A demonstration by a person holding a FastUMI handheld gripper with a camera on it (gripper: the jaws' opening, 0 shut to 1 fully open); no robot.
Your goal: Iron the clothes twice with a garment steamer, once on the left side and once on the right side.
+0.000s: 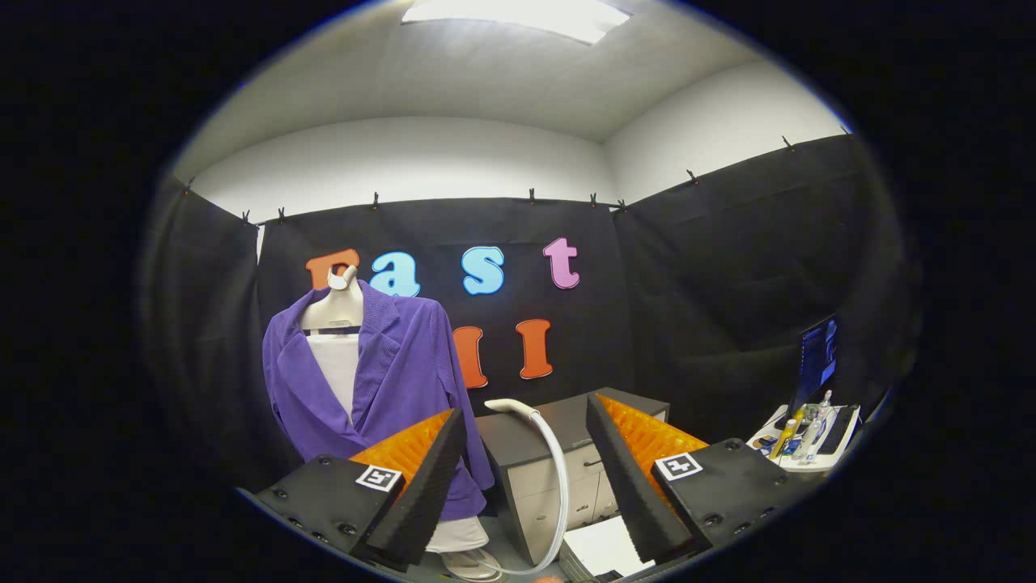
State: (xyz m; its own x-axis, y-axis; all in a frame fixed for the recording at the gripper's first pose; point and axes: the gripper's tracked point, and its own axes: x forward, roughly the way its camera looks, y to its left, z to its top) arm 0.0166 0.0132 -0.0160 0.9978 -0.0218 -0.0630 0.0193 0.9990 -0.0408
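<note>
Tongs wide apart, empty; steamer hose between them, its foot hidden.

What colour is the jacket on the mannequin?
Purple; the jacket shows in the gripper view, beyond the open gripper.

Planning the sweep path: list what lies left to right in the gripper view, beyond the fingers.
Purple jacket on a white mannequin bust → white curved steamer hose with its nozzle → grey low cabinet with drawers → white tray of bottles. The open gripper frames the hose.
</note>
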